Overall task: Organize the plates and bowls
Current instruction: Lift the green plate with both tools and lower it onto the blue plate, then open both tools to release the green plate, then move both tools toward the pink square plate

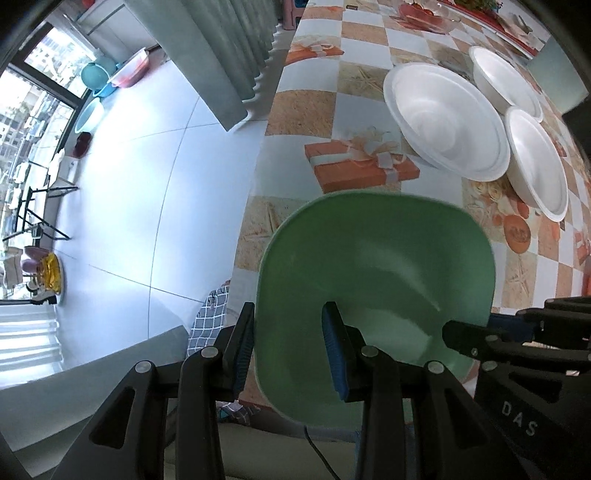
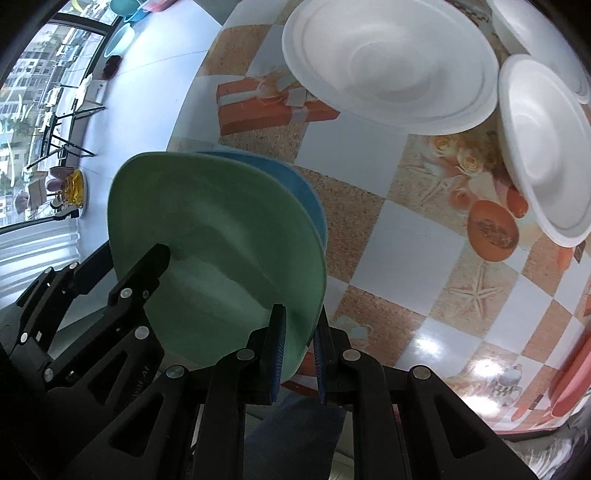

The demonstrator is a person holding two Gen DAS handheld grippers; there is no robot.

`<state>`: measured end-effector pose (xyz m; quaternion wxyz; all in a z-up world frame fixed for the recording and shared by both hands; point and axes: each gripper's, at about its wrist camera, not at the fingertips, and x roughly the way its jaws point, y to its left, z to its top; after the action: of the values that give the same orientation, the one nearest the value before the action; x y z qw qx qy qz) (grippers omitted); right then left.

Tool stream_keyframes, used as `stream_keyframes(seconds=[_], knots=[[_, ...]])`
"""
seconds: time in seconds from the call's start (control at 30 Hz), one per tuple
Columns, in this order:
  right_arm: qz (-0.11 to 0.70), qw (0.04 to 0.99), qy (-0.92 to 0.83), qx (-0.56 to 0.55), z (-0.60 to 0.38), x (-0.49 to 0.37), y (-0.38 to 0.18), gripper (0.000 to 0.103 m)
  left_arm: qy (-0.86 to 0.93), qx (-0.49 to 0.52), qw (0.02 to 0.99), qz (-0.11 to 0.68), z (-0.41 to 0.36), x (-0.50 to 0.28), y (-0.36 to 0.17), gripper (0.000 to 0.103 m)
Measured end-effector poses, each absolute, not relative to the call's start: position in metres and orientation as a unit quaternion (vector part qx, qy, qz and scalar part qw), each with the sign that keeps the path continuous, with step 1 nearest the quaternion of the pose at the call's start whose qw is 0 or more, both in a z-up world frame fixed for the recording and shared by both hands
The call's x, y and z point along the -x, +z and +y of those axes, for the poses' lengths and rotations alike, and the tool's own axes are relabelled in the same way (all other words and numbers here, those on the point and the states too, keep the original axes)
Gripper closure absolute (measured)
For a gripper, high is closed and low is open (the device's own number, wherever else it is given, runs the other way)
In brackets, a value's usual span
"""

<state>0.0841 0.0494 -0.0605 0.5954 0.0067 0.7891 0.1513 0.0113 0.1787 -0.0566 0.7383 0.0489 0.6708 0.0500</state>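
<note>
A green square-ish bowl (image 1: 376, 280) is held above the table's near edge; it also shows in the right wrist view (image 2: 218, 258), nested on a blue bowl (image 2: 295, 184) beneath it. My left gripper (image 1: 288, 350) straddles the green bowl's left rim with a wide gap between its fingers. My right gripper (image 2: 299, 354) is shut on the right rims of the green and blue bowls. A white plate (image 1: 447, 118) (image 2: 388, 62) and two white bowls (image 1: 535, 158) (image 2: 543, 147) lie further back on the table.
The checkered tablecloth (image 1: 332, 110) covers the table; its left edge drops to a tiled floor (image 1: 129, 184). A red plate (image 2: 569, 384) sits at the right edge. A glass dish (image 1: 424, 16) and other items stand at the far end.
</note>
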Motion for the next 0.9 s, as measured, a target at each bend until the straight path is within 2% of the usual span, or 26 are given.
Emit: stream_keyframes(seconds=[0.1,0.17,0.23,0.27,0.3,0.33,0.37,0.4,0.47,0.5,0.53,0.57,0.9], knots=[[0.788,0.595,0.157,-0.013,0.049,-0.085,-0.060,0.086,0.050,-0.045,0.747,0.662,0.178,-0.006,-0.045,0.055],[0.786,0.598,0.155,-0.010,0.043,-0.086,-0.058,0.086,0.056,-0.049,0.753,0.653,0.178,-0.005,-0.043,0.036],[0.783,0.602,0.155,-0.013,0.041,-0.084,-0.054,0.086,0.058,-0.049,0.757,0.649,0.178,-0.004,-0.042,0.023],[0.782,0.604,0.153,-0.016,0.036,-0.084,-0.052,0.083,0.060,-0.049,0.760,0.645,0.179,-0.003,-0.041,0.021],[0.781,0.606,0.149,-0.019,0.029,-0.084,-0.050,0.066,0.061,-0.048,0.763,0.642,0.179,-0.003,-0.039,0.020],[0.780,0.609,0.143,-0.020,0.023,-0.083,-0.048,0.056,0.063,-0.047,0.765,0.639,0.179,-0.002,-0.038,0.019],[0.778,0.612,0.137,-0.027,0.015,-0.082,-0.046,0.035,0.073,-0.047,0.763,0.641,0.180,-0.003,-0.038,0.019],[0.777,0.614,0.134,-0.035,0.008,-0.081,-0.045,0.020,0.076,-0.042,0.757,0.647,0.182,-0.003,-0.039,0.018],[0.775,0.618,0.125,-0.051,-0.008,-0.080,-0.041,0.008,0.071,-0.015,0.750,0.657,0.186,-0.004,-0.040,0.010],[0.773,0.620,0.120,-0.053,-0.015,-0.080,-0.039,0.006,0.072,-0.012,0.750,0.658,0.185,-0.004,-0.039,0.008],[0.771,0.624,0.114,-0.053,-0.023,-0.080,-0.037,0.006,0.071,-0.014,0.750,0.657,0.182,-0.004,-0.038,0.002],[0.769,0.628,0.108,-0.053,-0.032,-0.079,-0.035,0.006,0.066,-0.017,0.753,0.655,0.177,-0.004,-0.035,0.000],[0.751,0.652,0.035,-0.098,-0.121,-0.047,-0.012,0.006,-0.054,-0.080,0.746,0.659,0.093,-0.012,-0.020,0.000]])
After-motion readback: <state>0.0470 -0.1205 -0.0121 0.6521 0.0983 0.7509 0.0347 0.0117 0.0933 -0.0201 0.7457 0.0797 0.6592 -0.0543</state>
